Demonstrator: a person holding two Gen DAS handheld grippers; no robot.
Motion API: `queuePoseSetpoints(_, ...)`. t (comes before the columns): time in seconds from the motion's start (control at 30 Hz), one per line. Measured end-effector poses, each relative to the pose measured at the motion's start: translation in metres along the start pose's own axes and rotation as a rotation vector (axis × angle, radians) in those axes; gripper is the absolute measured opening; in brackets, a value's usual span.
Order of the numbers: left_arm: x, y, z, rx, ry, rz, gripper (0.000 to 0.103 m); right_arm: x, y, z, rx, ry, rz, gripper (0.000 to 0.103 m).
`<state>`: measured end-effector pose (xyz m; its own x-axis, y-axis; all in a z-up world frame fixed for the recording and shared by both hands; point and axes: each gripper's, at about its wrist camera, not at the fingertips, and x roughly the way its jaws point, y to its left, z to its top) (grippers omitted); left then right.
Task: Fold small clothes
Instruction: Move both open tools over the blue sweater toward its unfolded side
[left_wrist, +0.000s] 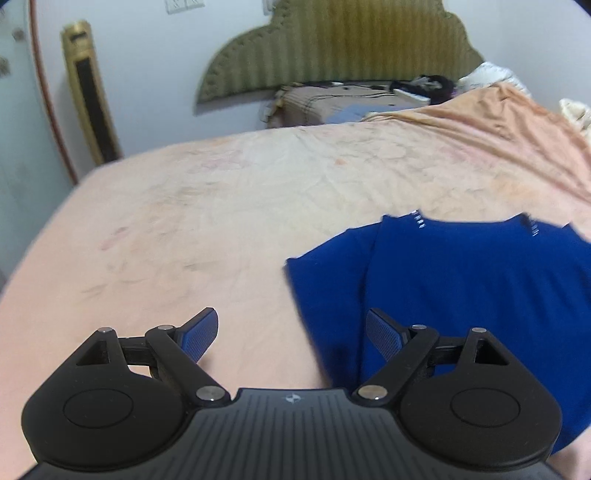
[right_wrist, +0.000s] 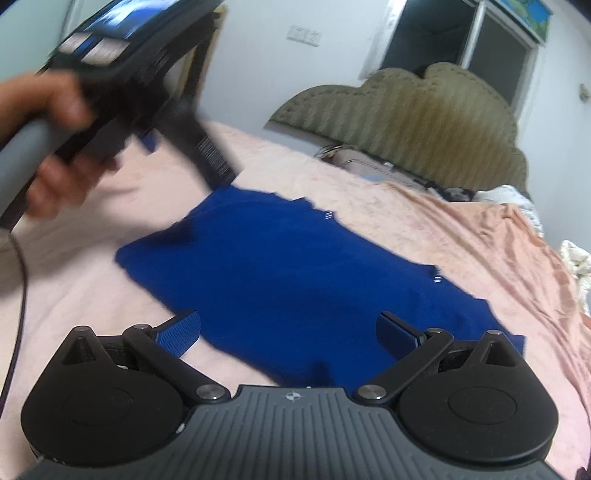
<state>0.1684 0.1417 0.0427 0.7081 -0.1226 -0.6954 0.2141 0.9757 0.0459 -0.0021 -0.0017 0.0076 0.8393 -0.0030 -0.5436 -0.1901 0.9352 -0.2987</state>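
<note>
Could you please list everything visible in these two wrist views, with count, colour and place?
Blue knit garment: one, royal blue, spread flat on the bed, ahead of both grippers.
Pink bedsheet: one, pale pink, covering the mattress.
Peach blanket: one, peach-orange, rumpled at the bed's far right.
Padded headboard: one, olive green, against the wall.
Striped pillow: one, beige-brown, at the bed's head.
Tower fan: one, gold and black, standing by the wall.
Window: one, dark panes, above the headboard.
Left gripper: black, blue pads, open.
Right gripper: black, blue pads, open.
</note>
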Motion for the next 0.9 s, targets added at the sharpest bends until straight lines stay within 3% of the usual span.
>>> queuePoseSetpoints(0.1,0.010,0.005,0.007,0.006,-0.007,-0.052,0.088,0.006,0.016,0.000,-0.059,0.007,0.012,0.101)
queuePoseSetpoints(0.27,0.024,-0.003,0.013,0.041,0.050,-0.015,0.088,0.012,0.039,0.002,-0.142,-0.014,0.010,0.101)
queuePoseSetpoints(0.9,0.022,-0.028,0.013,0.081,0.043,0.034,0.088,0.008,0.041,0.000,-0.170,-0.026,-0.023,0.099)
